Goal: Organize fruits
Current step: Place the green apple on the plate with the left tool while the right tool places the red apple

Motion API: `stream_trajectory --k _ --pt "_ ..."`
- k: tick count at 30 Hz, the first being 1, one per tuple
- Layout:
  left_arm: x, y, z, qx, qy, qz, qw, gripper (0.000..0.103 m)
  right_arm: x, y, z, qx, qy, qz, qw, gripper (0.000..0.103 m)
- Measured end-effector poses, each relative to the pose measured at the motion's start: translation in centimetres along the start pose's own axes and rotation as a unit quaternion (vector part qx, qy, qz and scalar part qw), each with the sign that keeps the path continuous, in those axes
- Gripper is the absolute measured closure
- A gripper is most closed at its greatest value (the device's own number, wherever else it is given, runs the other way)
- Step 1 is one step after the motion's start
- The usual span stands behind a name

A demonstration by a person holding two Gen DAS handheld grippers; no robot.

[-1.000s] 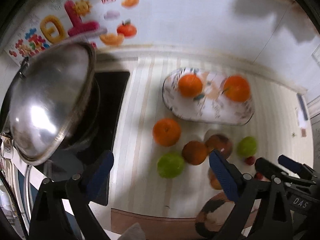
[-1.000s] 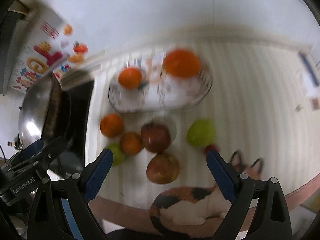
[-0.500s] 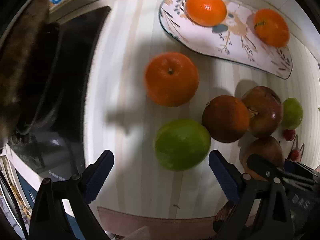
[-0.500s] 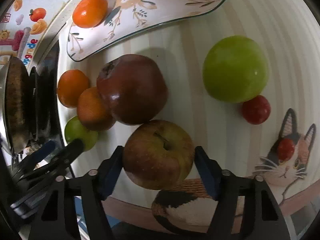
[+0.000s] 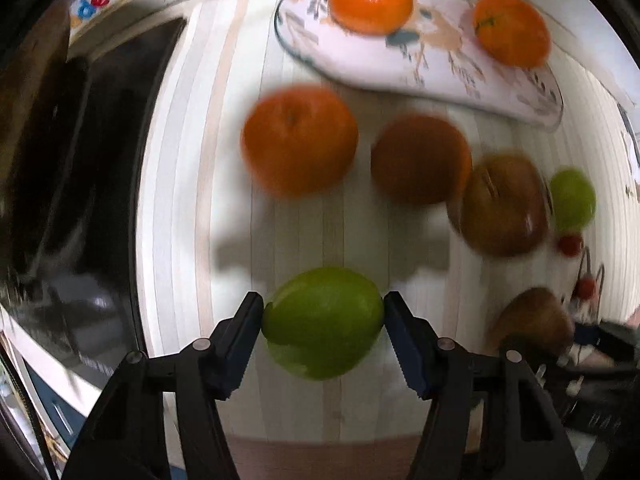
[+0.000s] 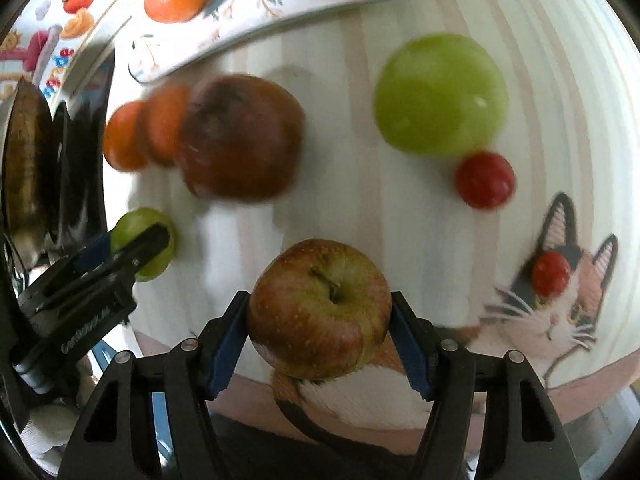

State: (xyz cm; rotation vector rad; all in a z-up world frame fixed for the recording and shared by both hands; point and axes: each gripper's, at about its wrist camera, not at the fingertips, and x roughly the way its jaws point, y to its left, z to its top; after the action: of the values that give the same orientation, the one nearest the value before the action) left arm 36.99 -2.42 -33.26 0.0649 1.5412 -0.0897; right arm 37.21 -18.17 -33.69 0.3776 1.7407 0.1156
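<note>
My left gripper (image 5: 323, 320) is shut on a green apple (image 5: 323, 326); it also shows in the right wrist view (image 6: 142, 242). My right gripper (image 6: 320, 312) is shut on a red-green apple (image 6: 319, 309), which shows at the right in the left wrist view (image 5: 534, 320). On the striped mat lie two oranges (image 5: 299, 140) (image 5: 421, 159), a dark red apple (image 6: 239, 142), another green apple (image 6: 440, 94) and two small red fruits (image 6: 485, 180) (image 6: 550, 273). A patterned oval plate (image 5: 436, 44) at the back holds two oranges (image 5: 370, 1) (image 5: 512, 29).
A black stove top (image 5: 80, 168) lies left of the mat, with a pan (image 6: 28, 152) on it. A cat picture (image 6: 556, 304) is printed on the mat's near right corner. The wall behind has colourful stickers (image 6: 60, 16).
Both grippers came down to the mat. The right closed on the red-green apple half a second ago; the left has now closed on the green apple.
</note>
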Motion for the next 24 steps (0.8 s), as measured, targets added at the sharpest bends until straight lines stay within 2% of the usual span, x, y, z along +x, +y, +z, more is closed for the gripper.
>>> stream_trajectory --k 6,15,20,24 --pt "-0.2 -0.5 -3.3 -0.002 0.005 0.005 1.0000 0.043 0.0 -0.7 -0.9 -0.005 0.011 -0.009 1.000 0.032" --pt "0.5 -0.6 -3.0 -0.006 0.000 0.008 0.9999 0.043 0.0 -1.9 -0.9 0.007 0.034 -0.005 0.999 0.032" --pt "-0.1 0.6 -2.1 -0.019 0.008 -0.004 0.9998 0.044 -0.4 -2.3 -1.0 0.015 0.008 0.002 1.000 0.034" --pt "-1.7 0.5 -2.0 -0.018 0.000 -0.018 0.9997 0.044 -2.2 -2.4 -0.9 0.007 -0.017 0.004 1.000 0.034"
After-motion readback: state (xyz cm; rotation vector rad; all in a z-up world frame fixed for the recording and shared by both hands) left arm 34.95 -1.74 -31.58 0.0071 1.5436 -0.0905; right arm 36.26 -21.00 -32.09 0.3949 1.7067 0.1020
